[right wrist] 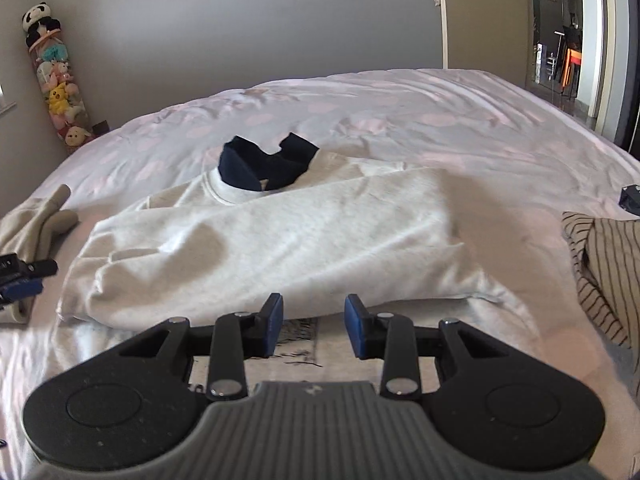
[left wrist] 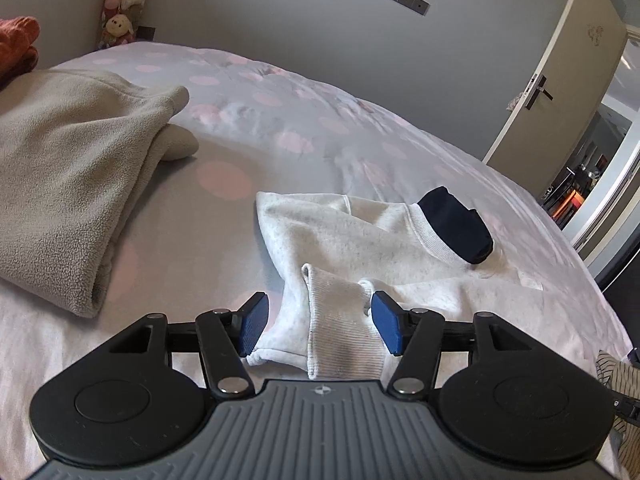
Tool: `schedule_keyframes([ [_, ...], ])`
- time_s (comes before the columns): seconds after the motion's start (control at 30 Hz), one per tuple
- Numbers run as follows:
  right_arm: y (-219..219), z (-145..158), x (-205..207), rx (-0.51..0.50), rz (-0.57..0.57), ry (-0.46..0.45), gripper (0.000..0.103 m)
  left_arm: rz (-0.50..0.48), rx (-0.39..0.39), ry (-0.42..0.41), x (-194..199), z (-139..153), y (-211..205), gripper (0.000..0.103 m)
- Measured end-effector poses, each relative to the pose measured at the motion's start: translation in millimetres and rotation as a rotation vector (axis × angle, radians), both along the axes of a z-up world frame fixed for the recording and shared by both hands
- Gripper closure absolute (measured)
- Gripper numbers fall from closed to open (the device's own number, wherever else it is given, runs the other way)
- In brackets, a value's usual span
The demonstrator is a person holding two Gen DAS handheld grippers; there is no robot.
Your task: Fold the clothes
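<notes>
A pale grey sweatshirt [right wrist: 280,236] with a dark navy collar [right wrist: 264,164] lies across the bed, one sleeve folded over its body. In the left wrist view its ribbed sleeve cuff [left wrist: 340,320] lies between the blue pads [left wrist: 254,324] of my left gripper [left wrist: 320,324], which is open around it without pinching. The sweatshirt body [left wrist: 340,232] and navy collar [left wrist: 460,224] stretch beyond it. My right gripper [right wrist: 315,326] is open just short of the sweatshirt's near edge, with nothing between its fingers. The left gripper [right wrist: 24,276] shows at the left edge of the right wrist view.
A folded beige fleece [left wrist: 72,184] lies on the left of the bed, with an orange garment [left wrist: 16,44] behind it. A striped garment [right wrist: 604,272] sits on the right. The cover [right wrist: 400,120] is white with pink dots. Plush toys [right wrist: 56,80] hang in the corner; a door [left wrist: 560,80] stands open.
</notes>
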State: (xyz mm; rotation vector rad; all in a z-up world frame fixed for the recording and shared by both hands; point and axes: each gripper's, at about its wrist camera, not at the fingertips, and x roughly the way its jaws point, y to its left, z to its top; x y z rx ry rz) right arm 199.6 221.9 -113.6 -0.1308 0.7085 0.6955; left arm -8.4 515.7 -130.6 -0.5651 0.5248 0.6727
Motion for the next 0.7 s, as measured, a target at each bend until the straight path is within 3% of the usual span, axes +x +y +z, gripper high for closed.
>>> schedule_keyframes([
  [0.23,-26.0,-29.9,14.7,-0.114,-0.053,-0.179,0.064,-0.054,0.116,0.089,24.6,-0.2,-8.1,0.048],
  [0.37,-37.7,-47.2,24.6,-0.191,-0.078,-0.288,0.061,-0.128,0.202,0.187,56.9,0.8,-3.1,0.048],
  [0.6,-14.8,-78.0,44.7,-0.403,0.019,-0.455,0.061,-0.212,0.207,0.325,98.4,-13.8,3.3,0.049],
  [0.7,-3.3,-84.1,48.5,-0.436,0.046,-0.502,0.061,-0.234,0.208,0.352,107.5,-16.6,1.9,0.069],
])
